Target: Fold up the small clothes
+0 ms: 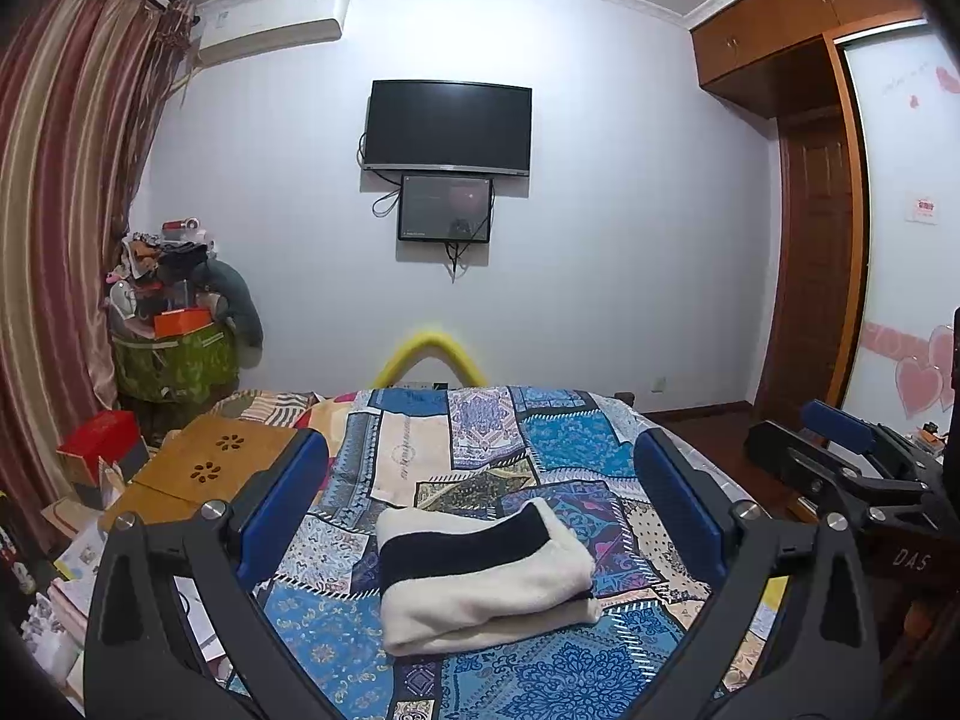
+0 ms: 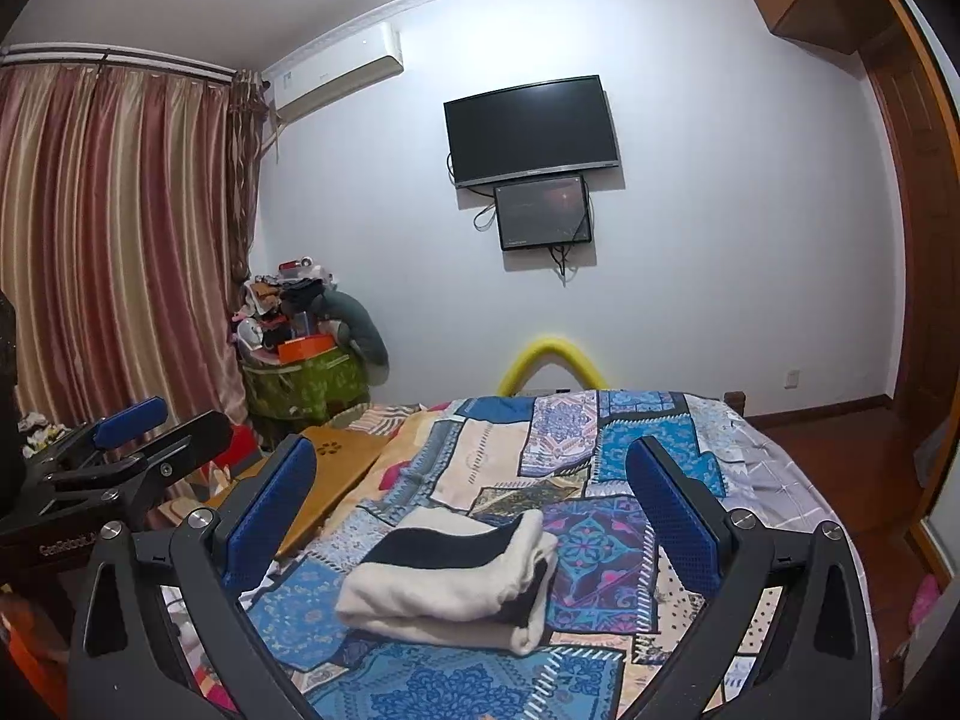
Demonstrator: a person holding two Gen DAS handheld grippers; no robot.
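The folded garment [image 1: 480,576] — cream fleece with a black band — lies on the bed [image 1: 540,438], on its patchwork quilt, near the front edge. The left tongs [image 1: 480,498] are spread wide and hold nothing; the garment lies between and below the blue pads without contact. The right tongs [image 2: 471,510] are equally wide apart and empty, the garment [image 2: 456,582] framed between them.

The left wrist view shows the right tongs [image 1: 840,444] at its right edge; the right wrist view shows the left tongs [image 2: 129,426] at its left edge. The right view exposes the garment's folded end, apparently several layers. Both show a wooden board [image 1: 198,468] at the bed's left.
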